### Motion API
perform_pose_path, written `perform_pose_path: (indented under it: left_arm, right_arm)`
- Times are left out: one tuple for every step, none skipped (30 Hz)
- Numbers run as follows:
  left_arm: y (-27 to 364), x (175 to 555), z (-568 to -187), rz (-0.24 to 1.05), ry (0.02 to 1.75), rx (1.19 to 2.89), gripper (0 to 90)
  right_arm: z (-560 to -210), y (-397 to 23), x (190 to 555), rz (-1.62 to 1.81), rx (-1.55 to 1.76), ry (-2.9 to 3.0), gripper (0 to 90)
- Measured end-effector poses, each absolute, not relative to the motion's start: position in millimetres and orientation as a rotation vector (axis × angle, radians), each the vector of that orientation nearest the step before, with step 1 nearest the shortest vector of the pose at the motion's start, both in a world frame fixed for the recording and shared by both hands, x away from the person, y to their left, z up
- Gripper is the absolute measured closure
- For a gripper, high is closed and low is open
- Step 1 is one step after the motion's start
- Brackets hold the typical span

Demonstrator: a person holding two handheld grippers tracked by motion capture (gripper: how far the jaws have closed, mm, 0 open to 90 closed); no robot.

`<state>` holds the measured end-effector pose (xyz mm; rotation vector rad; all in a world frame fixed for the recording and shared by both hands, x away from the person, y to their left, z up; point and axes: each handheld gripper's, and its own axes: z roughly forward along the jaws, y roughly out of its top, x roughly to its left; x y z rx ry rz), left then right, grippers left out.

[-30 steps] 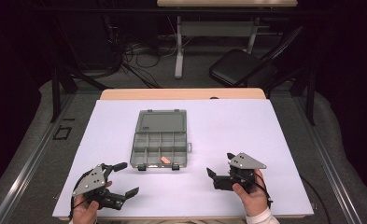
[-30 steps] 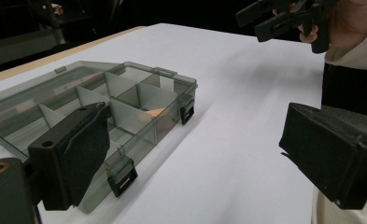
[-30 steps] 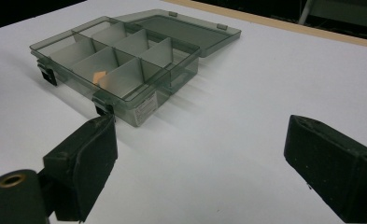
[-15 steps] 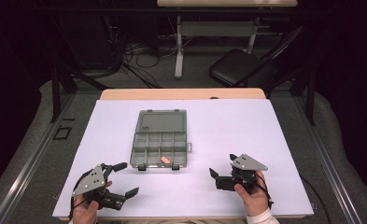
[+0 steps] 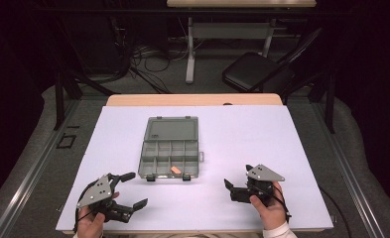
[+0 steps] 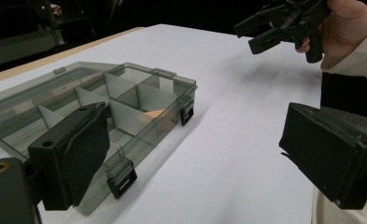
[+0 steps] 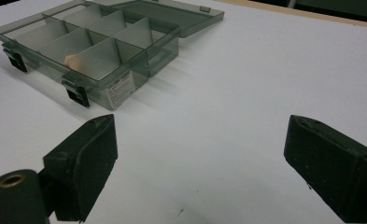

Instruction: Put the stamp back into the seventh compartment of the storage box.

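A grey see-through compartment box (image 5: 170, 148) lies open in the centre of the high view on a white table (image 5: 262, 134), its lid folded flat toward the top of the frame and a small orange piece (image 5: 175, 170) sitting in a compartment of its near row, right of the middle. At the lower left of the frame the left gripper (image 5: 133, 191) is held with its jaws spread wide and nothing between them, just short of the box's near left corner. At the lower right the right gripper (image 5: 234, 181) also has its jaws wide apart and empty, pointing left toward the box but well apart from it.
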<state>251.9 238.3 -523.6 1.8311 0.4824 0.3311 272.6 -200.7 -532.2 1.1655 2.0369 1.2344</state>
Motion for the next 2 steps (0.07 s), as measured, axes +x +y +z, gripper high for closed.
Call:
perform_pose_path:
  left_arm:
    - [238.1,252.1,-523.6,0.334,0.484,1.831,8.3]
    - [238.1,252.1,-523.6,0.334,0.484,1.831,8.2]
  right_arm:
    - [-532.5,-201.5,272.9,1.232,1.164,2.036,9.6]
    - [-532.5,-201.5,272.9,1.232,1.164,2.036,9.6]
